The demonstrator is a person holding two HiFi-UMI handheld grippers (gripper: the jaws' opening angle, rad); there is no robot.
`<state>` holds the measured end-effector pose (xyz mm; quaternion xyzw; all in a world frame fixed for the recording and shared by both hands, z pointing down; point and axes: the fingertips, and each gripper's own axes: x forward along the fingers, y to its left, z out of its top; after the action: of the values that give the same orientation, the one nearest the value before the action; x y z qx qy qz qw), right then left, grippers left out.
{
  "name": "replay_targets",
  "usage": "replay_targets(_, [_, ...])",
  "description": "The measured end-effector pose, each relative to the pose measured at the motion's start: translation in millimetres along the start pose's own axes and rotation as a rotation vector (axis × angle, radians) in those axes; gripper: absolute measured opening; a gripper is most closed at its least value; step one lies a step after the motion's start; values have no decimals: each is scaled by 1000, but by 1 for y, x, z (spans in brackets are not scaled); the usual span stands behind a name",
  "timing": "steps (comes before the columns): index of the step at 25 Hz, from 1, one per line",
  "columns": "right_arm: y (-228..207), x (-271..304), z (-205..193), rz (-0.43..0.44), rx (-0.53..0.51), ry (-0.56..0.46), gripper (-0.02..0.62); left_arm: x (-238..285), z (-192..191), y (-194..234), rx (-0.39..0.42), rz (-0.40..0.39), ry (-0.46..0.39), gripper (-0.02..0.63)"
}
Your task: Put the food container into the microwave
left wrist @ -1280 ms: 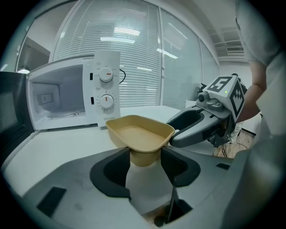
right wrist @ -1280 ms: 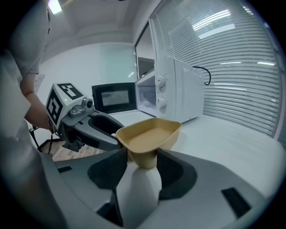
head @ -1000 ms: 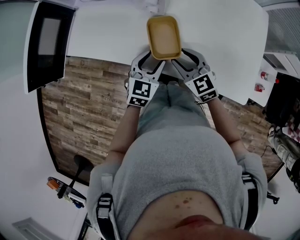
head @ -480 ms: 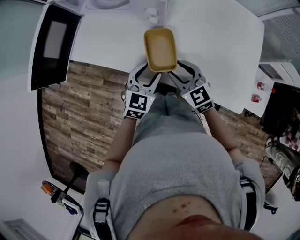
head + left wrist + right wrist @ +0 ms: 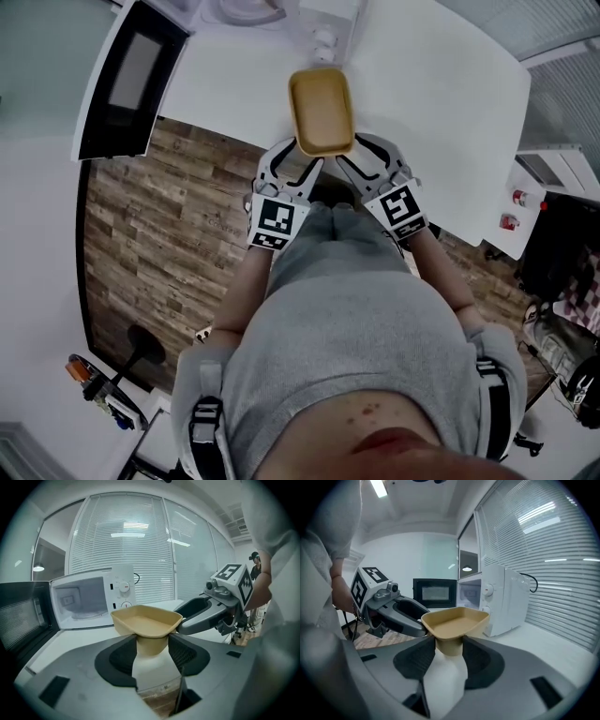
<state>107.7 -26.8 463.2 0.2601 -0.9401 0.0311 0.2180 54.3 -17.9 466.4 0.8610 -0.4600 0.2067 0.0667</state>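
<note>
Near: the left tool point(image 5: 151, 645) is clamping one near corner of the container point(image 5: 322, 111), and the right tool point(image 5: 449, 651) is clamping the other near corner. In each gripper view the pads are pressing the tan wall from both sides.

Middle: the container is hanging between the tools over the white bench point(image 5: 441, 103). We judge it to be clear of the surface. It is sitting roughly level and looks empty. Its far end is sticking out unsupported.

Far: the microwave point(image 5: 89, 599) is standing at the far left of the bench, well apart from the container. Its door point(image 5: 21, 618) is hanging wide open, and the cavity is showing in the left gripper view.

Step in hand, as we read it: carrying the container across to the cavity.

Method notes:
- We are treating the two tools as one rigid pair. Same height, same spacing, same heading; any drift between them will be twisting the thin wall.
- We are watching the unsupported far end for droop and holding the pinch firm.
- We are planning to swing left in an arc that stays clear of the open door.
- We are aiming to enter far end first and centred in the opening.
- We are planning to let go only once the base is resting flat inside.
</note>
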Motion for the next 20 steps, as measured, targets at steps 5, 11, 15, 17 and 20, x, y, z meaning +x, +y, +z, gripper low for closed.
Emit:
replay_targets(5, [8,0,20,23,-34,-25,235,-17,10,8,-15,41,-17,213])
replay_targets(11, [10,5,40,53,-69,-50,235,-28,21,20,-7,93,-30,213])
replay_targets(15, [11,7,47,69,-83,-64,235,-33,25,24,3,130,-41,213])
replay_targets(17, [12,6,49,80,-88,-72,235,-35,27,24,4,148,-45,213])
replay_targets(20, [10,7,51,104,-96,-91,235,-36,29,25,-4,176,-56,213])
